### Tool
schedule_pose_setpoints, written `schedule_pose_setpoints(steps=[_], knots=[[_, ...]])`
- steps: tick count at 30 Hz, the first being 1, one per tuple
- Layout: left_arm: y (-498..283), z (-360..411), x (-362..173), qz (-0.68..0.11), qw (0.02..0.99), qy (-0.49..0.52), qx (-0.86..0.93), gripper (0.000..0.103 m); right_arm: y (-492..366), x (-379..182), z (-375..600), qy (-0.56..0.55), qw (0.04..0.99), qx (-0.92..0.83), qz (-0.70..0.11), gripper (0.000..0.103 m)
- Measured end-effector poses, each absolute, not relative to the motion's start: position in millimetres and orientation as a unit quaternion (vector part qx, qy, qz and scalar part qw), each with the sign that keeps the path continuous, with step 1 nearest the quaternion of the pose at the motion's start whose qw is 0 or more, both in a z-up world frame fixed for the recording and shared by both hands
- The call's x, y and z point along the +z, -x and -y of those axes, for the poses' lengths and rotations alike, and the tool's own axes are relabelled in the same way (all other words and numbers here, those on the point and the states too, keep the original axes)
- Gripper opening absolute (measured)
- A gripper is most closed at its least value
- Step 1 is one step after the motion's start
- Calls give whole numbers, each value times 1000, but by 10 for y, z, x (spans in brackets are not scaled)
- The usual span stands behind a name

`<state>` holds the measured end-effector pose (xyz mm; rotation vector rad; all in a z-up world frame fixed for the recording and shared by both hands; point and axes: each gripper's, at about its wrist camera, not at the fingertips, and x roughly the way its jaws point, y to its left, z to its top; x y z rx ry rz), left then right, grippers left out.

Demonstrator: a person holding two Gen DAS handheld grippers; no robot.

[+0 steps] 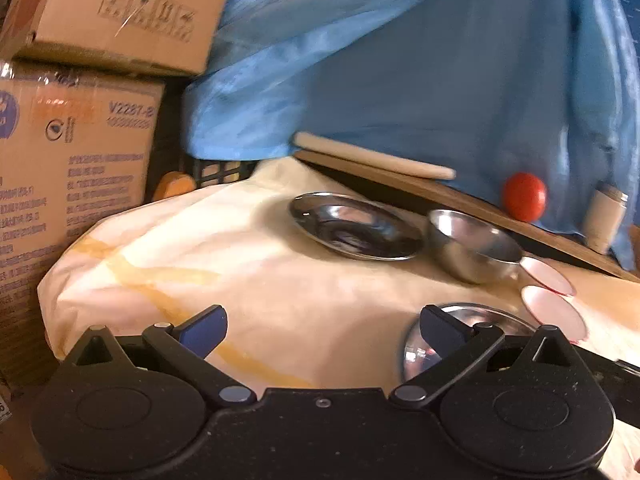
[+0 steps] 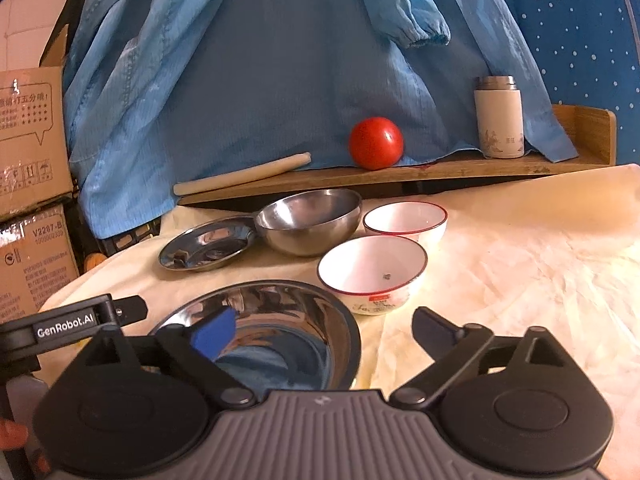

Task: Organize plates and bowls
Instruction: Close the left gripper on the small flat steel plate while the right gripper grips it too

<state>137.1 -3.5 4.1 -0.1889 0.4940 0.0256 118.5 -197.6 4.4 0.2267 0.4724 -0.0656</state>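
Right now both your grippers hang over the desk [image 2: 520,264] with jaws wide apart, holding nothing. Your right gripper [image 2: 324,330] is just above the big steel plate [image 2: 280,320], likely ready to pick it up. Behind it sit two white bowls [image 2: 372,268], a steel bowl [image 2: 310,220] and a small steel plate [image 2: 206,244], close together. Your left gripper [image 1: 320,328] waits beside them.

Near steel plate [image 1: 460,344] behind tool

Cream cloth [image 2: 520,264] carries steel plates [image 2: 208,246], steel bowl [image 2: 308,220], two white bowls [image 2: 372,268].
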Motion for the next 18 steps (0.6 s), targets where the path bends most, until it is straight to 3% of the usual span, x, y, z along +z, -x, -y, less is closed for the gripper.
schedule_pose_setpoints(steps=[11, 18], knots=[[-2015, -340, 151, -274, 951, 144, -1, 102, -1612, 177, 2028, -146, 961, 6, -233, 103], [-2650, -461, 266, -302, 945, 123, -23, 102, -2029, 295, 1833, -138, 962, 44, -231, 103]])
